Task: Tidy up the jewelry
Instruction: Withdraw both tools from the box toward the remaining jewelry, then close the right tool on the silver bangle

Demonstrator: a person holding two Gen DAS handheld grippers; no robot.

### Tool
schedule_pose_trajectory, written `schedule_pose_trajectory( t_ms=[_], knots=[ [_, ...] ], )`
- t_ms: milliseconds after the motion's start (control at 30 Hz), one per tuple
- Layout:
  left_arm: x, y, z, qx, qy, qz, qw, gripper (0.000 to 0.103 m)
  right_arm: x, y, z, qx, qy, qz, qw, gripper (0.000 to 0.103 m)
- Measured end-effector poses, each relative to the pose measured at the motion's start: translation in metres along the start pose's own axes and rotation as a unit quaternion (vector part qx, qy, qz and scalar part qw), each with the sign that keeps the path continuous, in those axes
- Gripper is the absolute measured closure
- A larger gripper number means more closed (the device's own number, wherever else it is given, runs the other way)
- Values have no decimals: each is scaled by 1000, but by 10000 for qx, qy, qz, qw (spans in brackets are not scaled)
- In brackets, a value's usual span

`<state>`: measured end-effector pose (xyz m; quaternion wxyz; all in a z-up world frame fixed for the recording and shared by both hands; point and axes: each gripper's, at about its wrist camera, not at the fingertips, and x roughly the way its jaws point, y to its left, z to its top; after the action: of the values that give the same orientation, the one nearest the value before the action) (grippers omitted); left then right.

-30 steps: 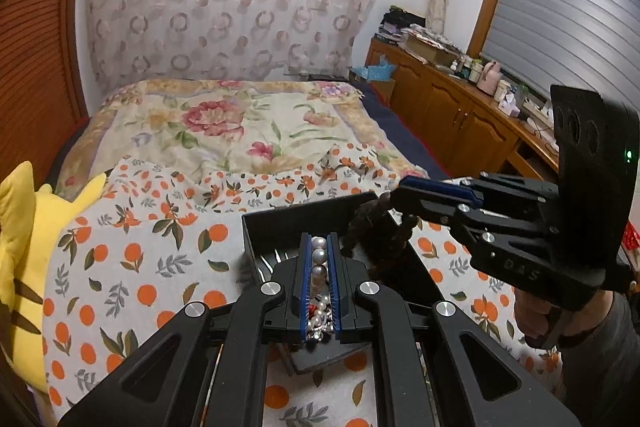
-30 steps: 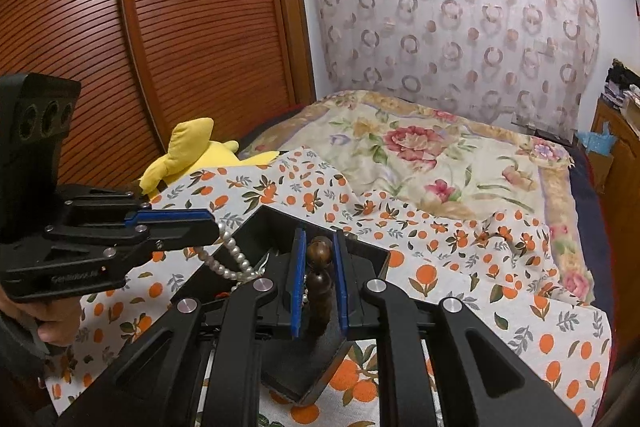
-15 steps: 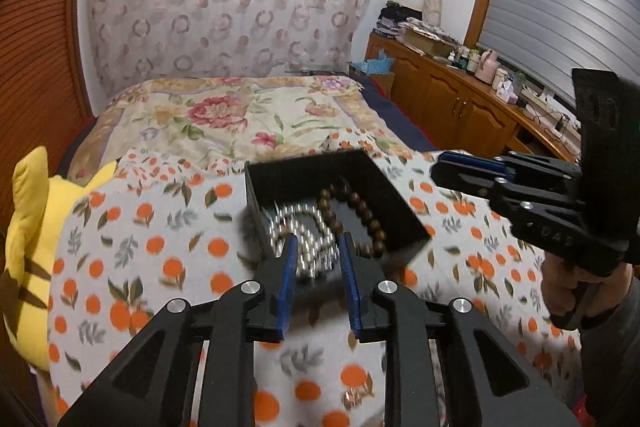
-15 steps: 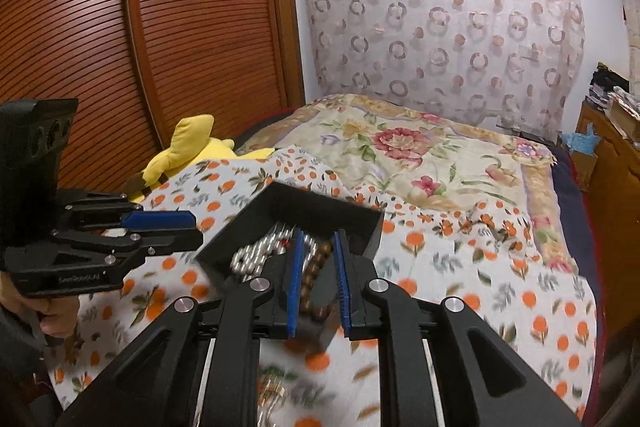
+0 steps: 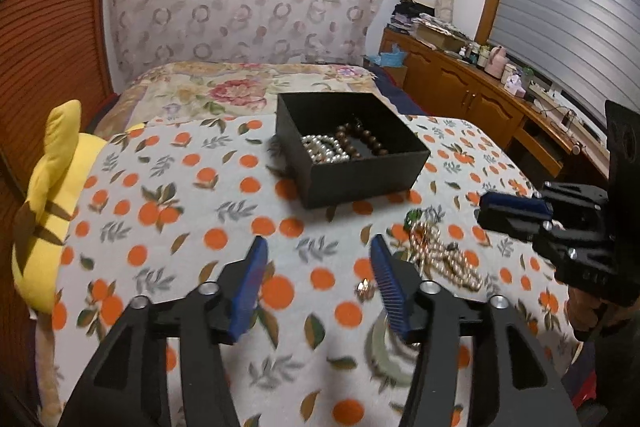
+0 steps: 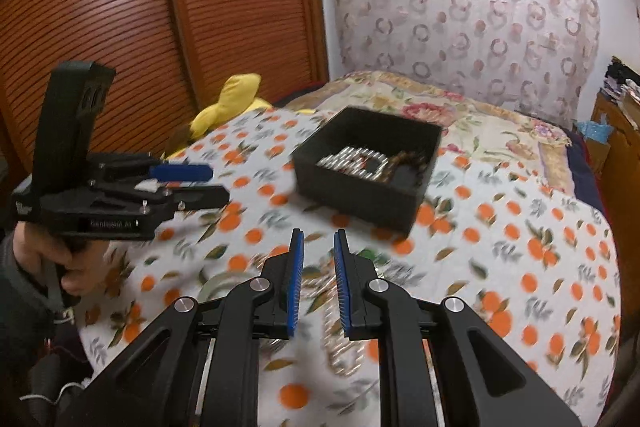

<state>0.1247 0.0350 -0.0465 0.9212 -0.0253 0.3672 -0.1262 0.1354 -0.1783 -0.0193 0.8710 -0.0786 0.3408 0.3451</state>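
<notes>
A black open box (image 5: 362, 175) (image 6: 360, 193) sits on the orange-print cloth and holds a white pearl strand (image 5: 326, 149) and a brown bead bracelet (image 5: 366, 139). My left gripper (image 5: 320, 247) is open and empty, pulled back in front of the box. My right gripper (image 6: 319, 239) is open and empty, also short of the box. A pearl necklace (image 5: 444, 259) with a green bead lies loose on the cloth between the grippers; it shows blurred in the right wrist view (image 6: 336, 331). A pale jade bangle (image 5: 384, 351) and a small ring (image 5: 365, 285) lie near my left gripper's right finger.
A yellow plush toy (image 5: 44, 195) lies at the cloth's left edge. A floral bedspread (image 5: 240, 87) stretches behind the box. A wooden cabinet (image 5: 480, 99) with clutter runs along the right wall. Wooden slatted doors (image 6: 160, 7) stand on the left.
Both grippers let go of the pearl strand and the brown bracelet into the box, opened, and drew back toward me. The loose necklace, bangle and ring have come into view.
</notes>
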Motion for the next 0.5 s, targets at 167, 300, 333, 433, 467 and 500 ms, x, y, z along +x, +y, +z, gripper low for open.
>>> schedule_pose_trajectory(
  t_ms=[167, 300, 333, 433, 467, 500],
  knots=[
    [-13, 1, -16, 106, -28, 120, 9999, 35, 7, 23, -14, -95, 231, 213, 9995, 86],
    [-20, 1, -29, 101, -52, 126, 9999, 31, 12, 38, -22, -270, 418, 332, 9982, 86],
    [-21, 1, -30, 85, -57, 118, 9999, 28, 14, 39, -23, -287, 461, 341, 9979, 86],
    [-25, 2, -39, 37, -69, 130, 9999, 26, 20, 47, -26, -361, 658, 390, 9964, 86],
    [-27, 3, -41, 25, -62, 127, 9999, 26, 21, 49, -27, -394, 705, 411, 9959, 86],
    [-27, 4, -42, 14, -58, 118, 9999, 26, 24, 52, -27, -453, 784, 452, 9949, 86]
  ],
)
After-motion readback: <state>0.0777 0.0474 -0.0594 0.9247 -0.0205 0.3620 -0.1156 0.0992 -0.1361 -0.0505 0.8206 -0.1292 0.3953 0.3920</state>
